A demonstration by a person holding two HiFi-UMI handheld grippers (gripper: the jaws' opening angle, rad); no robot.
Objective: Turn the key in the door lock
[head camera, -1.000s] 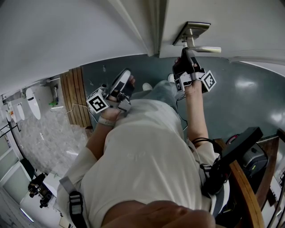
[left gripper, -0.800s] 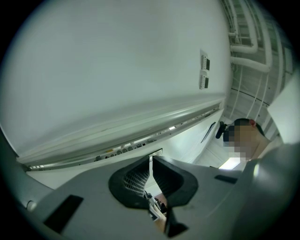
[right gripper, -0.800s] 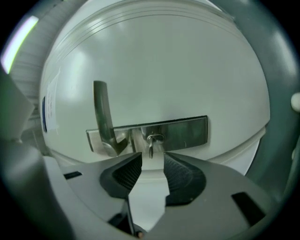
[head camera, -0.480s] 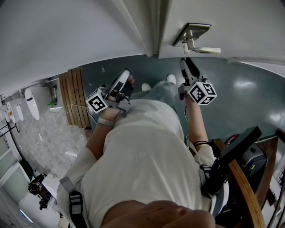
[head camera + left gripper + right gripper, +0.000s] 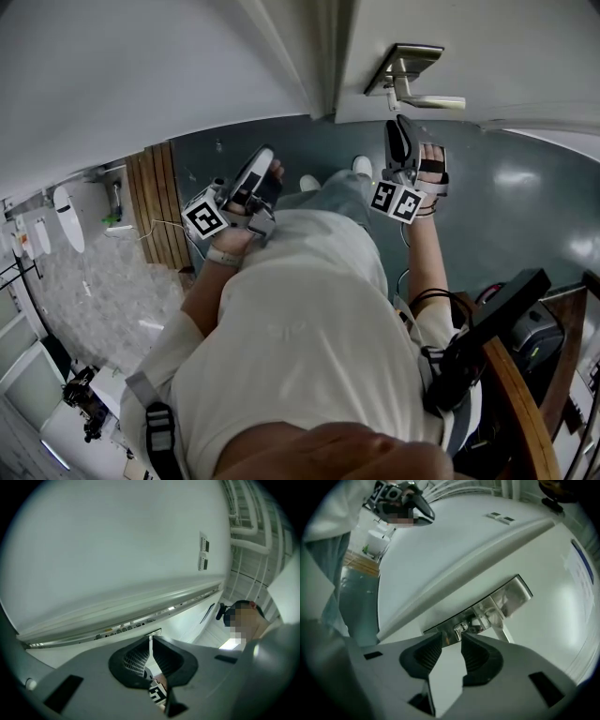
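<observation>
The metal lock plate [image 5: 403, 64] sits on the white door [image 5: 487, 47], with the lever handle [image 5: 433, 102] just under it. In the right gripper view a small silver key [image 5: 459, 629] stands in the lock plate [image 5: 487, 607]. My right gripper [image 5: 397, 125] [image 5: 451, 641] points at it. Its jaws have just been opening and now stand apart, with the key just beyond the fingertips and nothing pressed between the pads. My left gripper [image 5: 266, 157] [image 5: 150, 641] hangs back near my waist. It is shut on nothing and faces a bare white wall.
The door frame edge [image 5: 323, 56] runs left of the lock. Grey-green floor [image 5: 525, 187] lies below. A wooden slat mat [image 5: 155, 202] is at the left. A wooden rail [image 5: 514, 384] and a black device [image 5: 502, 305] stand close at the lower right.
The right gripper drew back from the lock beneath the handle, let go, and rolled over so that its marker cube now faces differently. The left gripper has stayed put.
</observation>
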